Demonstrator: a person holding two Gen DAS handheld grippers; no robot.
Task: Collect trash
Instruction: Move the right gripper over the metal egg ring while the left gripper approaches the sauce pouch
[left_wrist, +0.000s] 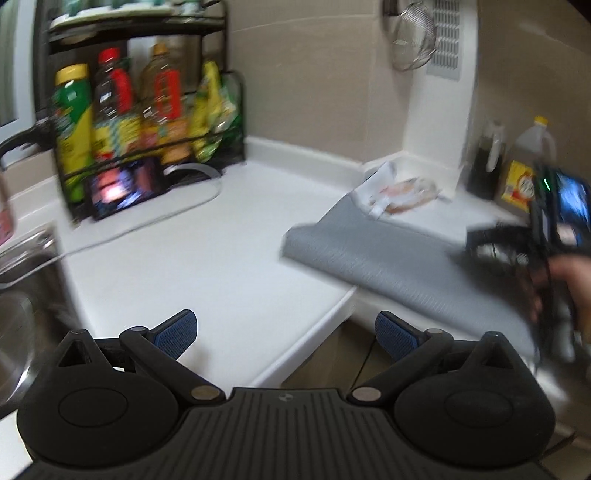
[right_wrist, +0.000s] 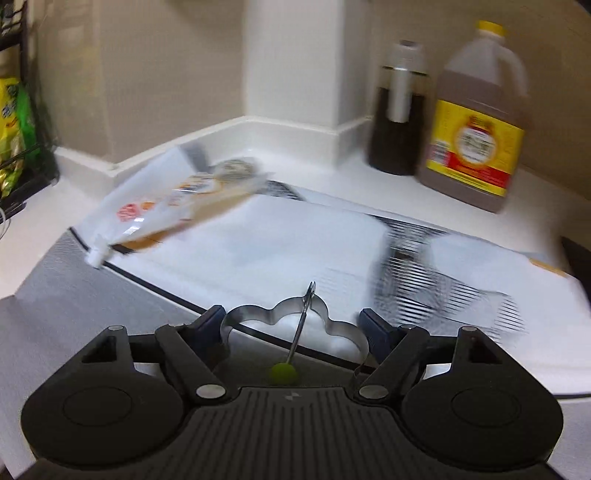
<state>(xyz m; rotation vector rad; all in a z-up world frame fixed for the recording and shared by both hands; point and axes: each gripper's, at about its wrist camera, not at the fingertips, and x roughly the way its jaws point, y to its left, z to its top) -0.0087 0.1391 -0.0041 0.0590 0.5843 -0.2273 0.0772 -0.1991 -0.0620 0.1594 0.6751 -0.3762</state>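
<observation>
A crumpled white spout pouch lies at the far corner of the counter, its cap end hanging over a white sheet with black stripes. In the left wrist view the same pouch is small and blurred, beyond a grey mat. My right gripper is shut on a flower-shaped metal ring, and the ring's wire handle ends in a green ball. Its pads touch the ring on both sides. My left gripper is open and empty above the counter's front edge.
A black rack of bottles and packets stands at the back left, with a steel sink in front of it. A dark sauce bottle and a brown jug stand at the back right. A person's hand shows at the right edge.
</observation>
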